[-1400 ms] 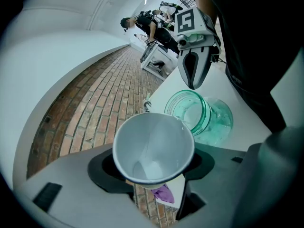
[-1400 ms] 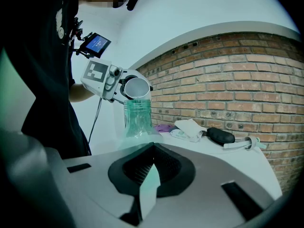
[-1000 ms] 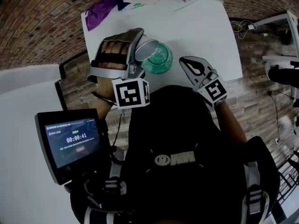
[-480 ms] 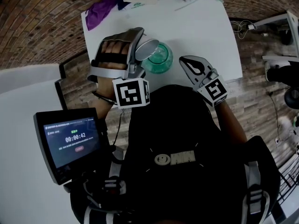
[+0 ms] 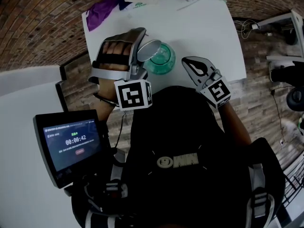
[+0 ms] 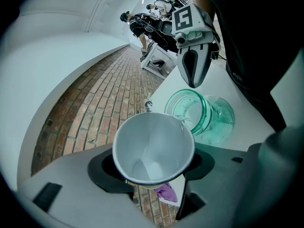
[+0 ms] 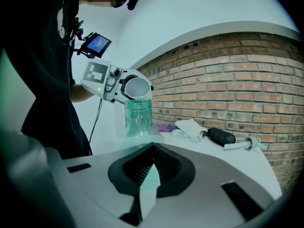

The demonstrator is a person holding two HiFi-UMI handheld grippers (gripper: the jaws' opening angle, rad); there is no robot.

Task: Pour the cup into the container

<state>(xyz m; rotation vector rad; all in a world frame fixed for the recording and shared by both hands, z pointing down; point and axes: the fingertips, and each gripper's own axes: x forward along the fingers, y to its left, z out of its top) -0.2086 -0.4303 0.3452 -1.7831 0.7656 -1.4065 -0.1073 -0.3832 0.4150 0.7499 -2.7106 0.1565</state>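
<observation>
Right, your L gripper (image 5: 141, 50) pinches the cup (image 6: 153, 148), tipped over, rim just above the container (image 5: 163, 61) at 4 o'clock in head view. R gripper (image 5: 186, 62) is pressed together, empty, at container's 3 o'clock.

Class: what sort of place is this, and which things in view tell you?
Probably an indoor recording lab or workshop, not a home: a timer screen, a plain white table, and other people at equipment behind.
</observation>
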